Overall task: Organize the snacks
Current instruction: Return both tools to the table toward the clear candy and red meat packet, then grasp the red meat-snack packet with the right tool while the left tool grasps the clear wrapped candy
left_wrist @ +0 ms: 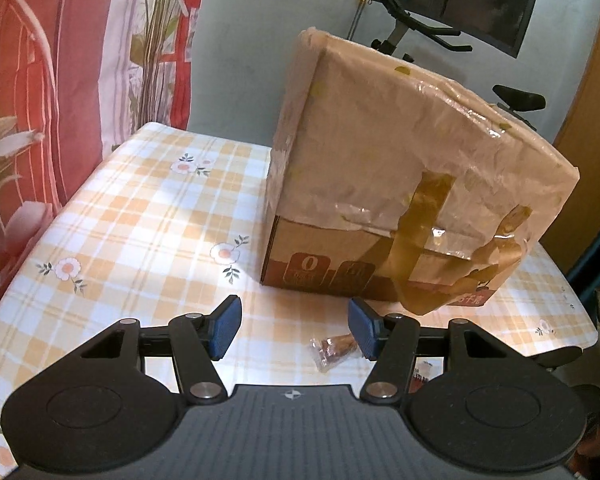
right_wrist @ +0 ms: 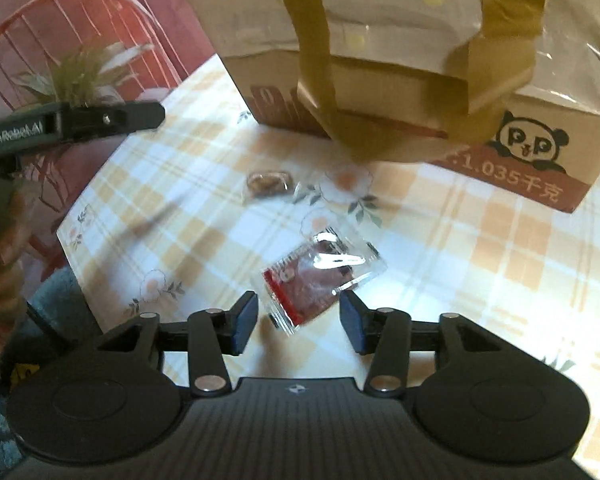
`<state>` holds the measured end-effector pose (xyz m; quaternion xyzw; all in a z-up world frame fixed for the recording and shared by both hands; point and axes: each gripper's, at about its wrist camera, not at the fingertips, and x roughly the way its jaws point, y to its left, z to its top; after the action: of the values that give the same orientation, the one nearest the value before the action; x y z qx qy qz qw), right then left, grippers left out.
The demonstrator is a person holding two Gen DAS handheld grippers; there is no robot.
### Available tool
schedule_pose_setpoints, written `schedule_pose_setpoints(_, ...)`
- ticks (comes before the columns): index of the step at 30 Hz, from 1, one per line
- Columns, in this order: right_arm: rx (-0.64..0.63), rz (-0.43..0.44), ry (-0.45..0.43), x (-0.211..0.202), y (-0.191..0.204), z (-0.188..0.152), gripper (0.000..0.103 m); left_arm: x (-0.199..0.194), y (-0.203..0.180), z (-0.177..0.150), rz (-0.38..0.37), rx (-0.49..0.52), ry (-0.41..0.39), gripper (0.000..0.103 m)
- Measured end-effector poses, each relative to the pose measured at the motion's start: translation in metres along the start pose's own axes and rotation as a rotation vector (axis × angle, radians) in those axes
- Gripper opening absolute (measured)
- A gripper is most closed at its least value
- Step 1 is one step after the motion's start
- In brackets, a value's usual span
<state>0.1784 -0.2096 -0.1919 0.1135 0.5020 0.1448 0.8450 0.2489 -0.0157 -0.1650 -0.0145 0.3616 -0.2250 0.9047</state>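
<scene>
A taped cardboard box [left_wrist: 400, 176] stands on the checked tablecloth [left_wrist: 140, 216]; it also shows in the right wrist view [right_wrist: 380, 40]. A small brown wrapped snack [left_wrist: 334, 350] lies in front of it, just inside my left gripper's right finger. My left gripper [left_wrist: 294, 328] is open and empty above the cloth. In the right wrist view the brown snack [right_wrist: 268, 182] lies near the box, and a clear packet with a red snack [right_wrist: 316, 280] lies just ahead of my open right gripper [right_wrist: 298, 320], partly between the fingertips. The left gripper's body [right_wrist: 68, 124] shows at the left.
The table's front and left edges are close [right_wrist: 72, 248]. A pink and red flowered curtain [left_wrist: 40, 80] hangs at the left. An exercise bike [left_wrist: 420, 28] and a dark screen stand behind the box. A wooden door [left_wrist: 588, 120] is at the right.
</scene>
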Motion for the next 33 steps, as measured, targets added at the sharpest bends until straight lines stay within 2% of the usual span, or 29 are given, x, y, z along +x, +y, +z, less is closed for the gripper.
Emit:
schedule_pose_setpoints(4,-0.016,-0.019,-0.004,0.007,0.007,0.007,0.054,-0.001,0.002,-0.001,0.007,-0.014,-0.002,0.062)
schedule_pose_setpoints(8,-0.055,-0.039,-0.012,0.014,0.015,0.013,0.062,-0.002,0.003,-0.003,0.017,-0.023,-0.002,0.062)
schedule_pose_setpoints(20,-0.287,-0.157,-0.065,0.037,0.047,0.010,0.065,-0.004,0.005,-0.005,0.049,-0.040,-0.007,0.061)
schedule_pose_setpoints(23,-0.329,-0.167,-0.102,0.038,0.048,0.004,0.063,-0.004,0.006,-0.006,0.058,-0.033,0.000,0.061)
schedule_pose_setpoints(26,-0.330,-0.169,-0.125,0.035,0.044,0.000,0.051,-0.002,0.006,-0.007,0.064,-0.032,0.008,0.061)
schedule_pose_setpoints(29,-0.296,-0.163,-0.140,0.027,0.036,-0.004,0.045,0.005,0.005,-0.009,0.060,-0.019,0.031,0.061)
schedule_pose_setpoints(33,-0.251,-0.177,-0.157,0.017,0.025,-0.011,0.044,0.022,-0.006,-0.014,0.040,0.038,0.079,0.061)
